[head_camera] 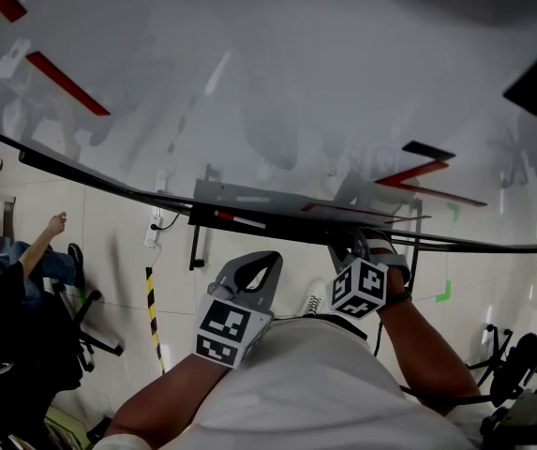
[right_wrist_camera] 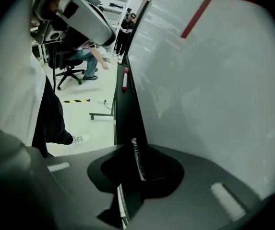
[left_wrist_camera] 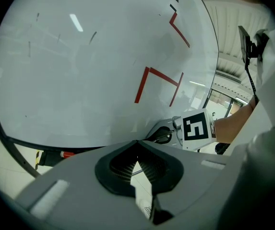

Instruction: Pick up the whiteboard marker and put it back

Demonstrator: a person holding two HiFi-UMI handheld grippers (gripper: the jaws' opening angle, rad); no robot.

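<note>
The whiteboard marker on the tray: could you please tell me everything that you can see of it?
The whiteboard marker shows small and far off in the right gripper view: a slim stick in red and white, seemingly plastic. It lies flat, lengthwise along the dark tray at the foot of the whiteboard, and rests on the tray alone. Nothing grips it. Any print on it is too small to tell.

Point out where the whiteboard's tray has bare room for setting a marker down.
The tray is bare along the stretch between the right gripper and the red marker. Past the marker it is too small to judge. The near end is crowded by the right gripper itself.
</note>
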